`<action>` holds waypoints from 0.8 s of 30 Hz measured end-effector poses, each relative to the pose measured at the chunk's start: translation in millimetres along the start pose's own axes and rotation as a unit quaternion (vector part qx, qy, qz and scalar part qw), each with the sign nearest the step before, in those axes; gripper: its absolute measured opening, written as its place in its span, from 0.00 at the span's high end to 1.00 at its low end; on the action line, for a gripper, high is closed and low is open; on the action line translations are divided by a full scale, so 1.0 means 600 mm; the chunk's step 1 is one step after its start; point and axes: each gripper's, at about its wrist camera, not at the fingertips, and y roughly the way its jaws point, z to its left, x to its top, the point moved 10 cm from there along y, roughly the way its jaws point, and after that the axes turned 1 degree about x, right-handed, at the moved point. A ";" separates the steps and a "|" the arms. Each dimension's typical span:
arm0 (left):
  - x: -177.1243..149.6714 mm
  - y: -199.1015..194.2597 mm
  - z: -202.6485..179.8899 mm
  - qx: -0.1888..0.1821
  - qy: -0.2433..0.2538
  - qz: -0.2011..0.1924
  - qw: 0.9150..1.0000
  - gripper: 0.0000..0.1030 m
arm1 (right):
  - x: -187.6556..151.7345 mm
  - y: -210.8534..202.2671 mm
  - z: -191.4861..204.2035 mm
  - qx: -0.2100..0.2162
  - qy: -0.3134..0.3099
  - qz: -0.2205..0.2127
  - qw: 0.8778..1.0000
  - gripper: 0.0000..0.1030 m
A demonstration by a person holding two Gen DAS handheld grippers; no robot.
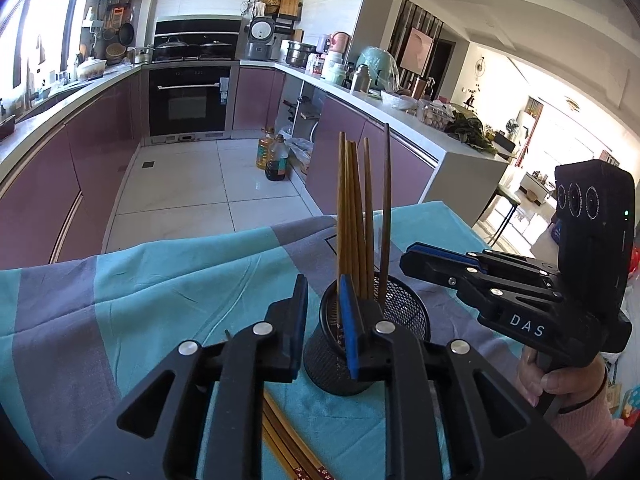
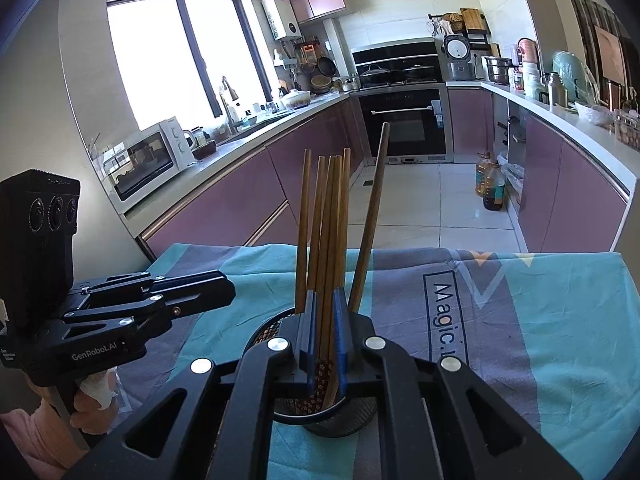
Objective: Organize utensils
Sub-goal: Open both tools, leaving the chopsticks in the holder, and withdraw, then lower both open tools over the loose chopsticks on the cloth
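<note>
- A black mesh holder (image 1: 362, 344) stands upright on the bench, on a teal and grey cloth (image 1: 160, 280) that covers the top.
- Several wooden chopsticks (image 1: 354, 216) stand in the holder, fanned a little; one darker stick leans away to the right of the bunch.
- More chopsticks (image 1: 288, 448) lie flat on the cloth at the near edge, beneath the left hand-held gripper.
- The left hand-held gripper (image 1: 322, 334) is parted and grasps nothing; its right finger (image 1: 350, 328) sits in front of the holder's rim, its left finger stands apart over the cloth.
- The right hand-held gripper (image 2: 323, 334) sits over the holder, its blue pads narrowly apart with a few chopsticks running up between them; whether the pads press on them I cannot tell.
- A hand (image 1: 560, 380) in a pink sleeve holds the right tool's grip.
- Printed lettering (image 2: 450, 320) shows on the cloth to the right of the holder.
- Beyond the bench lie a white tiled floor (image 1: 192, 184), purple cabinets, a built-in oven (image 1: 188, 100) and two oil bottles (image 1: 272, 156) on the floor, all well apart from the holder.
</note>
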 end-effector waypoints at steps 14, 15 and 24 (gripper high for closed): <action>-0.101 -0.073 0.058 0.045 0.018 -0.001 0.999 0.66 | -0.061 -0.059 0.109 0.097 -0.055 0.004 0.994 0.74; -0.123 -0.067 0.064 0.052 0.018 0.011 0.998 0.66 | -0.074 -0.053 0.117 0.101 -0.057 0.013 0.993 0.73; -0.241 -0.010 0.099 0.067 -0.005 0.091 0.994 0.66 | -0.177 0.037 0.119 0.100 -0.018 0.101 0.990 0.72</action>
